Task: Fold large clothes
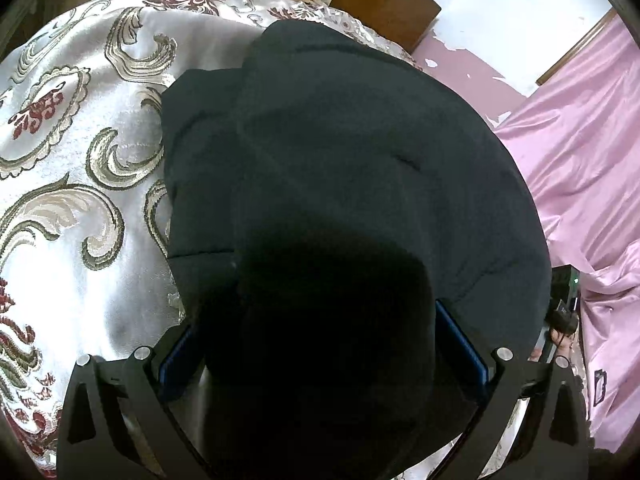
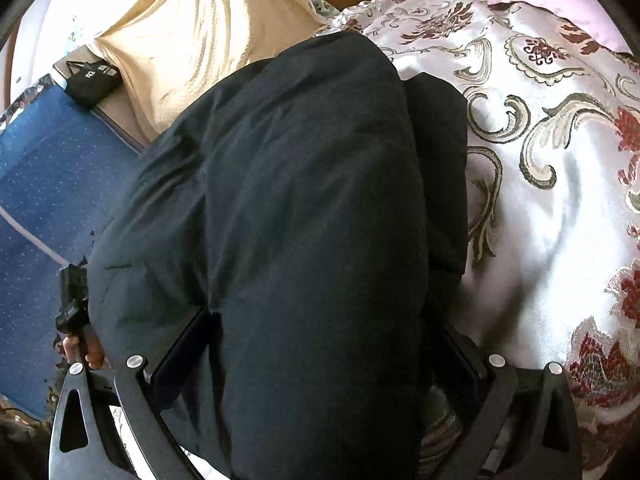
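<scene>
A dark navy padded garment (image 1: 340,152) lies folded in a thick bundle on a bed with a white floral bedspread (image 1: 72,160). My left gripper (image 1: 320,344) stands open at the near end of the bundle, which bulges up between its blue pads (image 1: 180,356). In the right wrist view the same garment (image 2: 300,180) runs away from me, and my right gripper (image 2: 320,356) is open too, its wide-spread fingers (image 2: 184,344) on either side of the cloth. The fingertips of both grippers are hidden by the fabric.
Pink satin cloth (image 1: 580,160) hangs to the right of the bed. A cream pillow (image 2: 192,32) and a wooden headboard (image 1: 384,4) lie beyond the garment. A blue mat (image 2: 44,168) and a small black box (image 2: 90,76) sit left. A hand (image 2: 86,350) holds the other gripper.
</scene>
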The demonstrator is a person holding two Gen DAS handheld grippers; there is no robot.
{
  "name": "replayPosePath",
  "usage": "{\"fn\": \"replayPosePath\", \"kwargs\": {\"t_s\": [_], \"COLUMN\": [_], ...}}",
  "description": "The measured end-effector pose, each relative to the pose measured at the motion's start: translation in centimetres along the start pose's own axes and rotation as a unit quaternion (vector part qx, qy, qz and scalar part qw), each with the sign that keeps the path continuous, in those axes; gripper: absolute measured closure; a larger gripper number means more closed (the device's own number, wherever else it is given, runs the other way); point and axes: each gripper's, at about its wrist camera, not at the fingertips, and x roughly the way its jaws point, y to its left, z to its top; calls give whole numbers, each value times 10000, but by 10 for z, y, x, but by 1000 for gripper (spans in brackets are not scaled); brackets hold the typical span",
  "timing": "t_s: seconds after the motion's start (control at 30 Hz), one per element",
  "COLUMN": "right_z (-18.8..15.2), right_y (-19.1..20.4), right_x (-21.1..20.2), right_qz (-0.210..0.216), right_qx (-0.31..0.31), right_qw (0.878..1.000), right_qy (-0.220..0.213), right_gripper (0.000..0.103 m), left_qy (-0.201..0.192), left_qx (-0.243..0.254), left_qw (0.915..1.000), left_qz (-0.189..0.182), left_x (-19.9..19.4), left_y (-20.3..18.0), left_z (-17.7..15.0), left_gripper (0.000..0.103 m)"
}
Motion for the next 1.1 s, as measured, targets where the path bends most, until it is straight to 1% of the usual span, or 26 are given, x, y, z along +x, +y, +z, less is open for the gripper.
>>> {"fn": "replayPosePath", "kwargs": {"t_s": [0.17,0.33,0.47,1.1], "right_z": [0,-2,-1,0], "right_y": [1,2,2,2], "right_x": [-1,-2,0,0], "right_qz": [-4,-46,-50,-60], "right_qx": [0,-29,-31,-46], "right_qw": [10000,10000,10000,10000], "right_qy": [-9,-28,-38,-40], "right_gripper": [0,0,0,0], "left_qy": [-33,-91,-118,-121], "left_qx": [23,35,44,53], "left_qw": [10000,9998,9997,9997], "left_qz": [41,157,200,196], "left_x": [0,19,25,25], "left_y": [-2,-31,-44,-45], "left_z": [-6,2,-1,-2], "left_gripper": [1,1,1,1]}}
